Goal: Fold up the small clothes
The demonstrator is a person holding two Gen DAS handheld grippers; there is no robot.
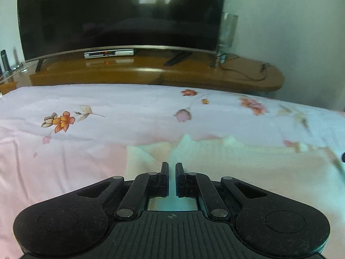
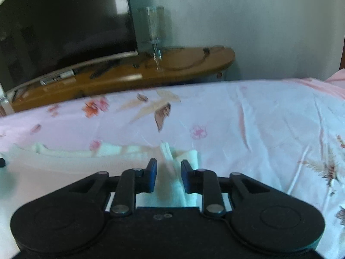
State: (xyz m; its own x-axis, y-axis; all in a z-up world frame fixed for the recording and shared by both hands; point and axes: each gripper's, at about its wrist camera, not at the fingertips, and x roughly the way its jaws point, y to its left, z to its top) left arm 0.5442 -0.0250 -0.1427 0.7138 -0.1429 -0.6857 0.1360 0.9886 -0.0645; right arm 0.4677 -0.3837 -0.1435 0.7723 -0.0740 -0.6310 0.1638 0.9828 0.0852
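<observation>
2 grippers low over a pale garment on a flowered bed

Beyond the bed edge, a wooden TV stand [image 1: 151,69] carries a dark TV [image 1: 120,15]. The white garment [image 1: 237,172] fills the lower centre. Left gripper [image 1: 171,168]: jaws nearly closed, a thin gap, grip unclear. Right gripper [image 2: 168,168]: jaws apart, a cloth fold between them

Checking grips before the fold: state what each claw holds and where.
Left claw: nearly closed over the cream garment, hold unclear. Right claw: open, straddling a raised fold at the garment's edge, not clamped.
</observation>
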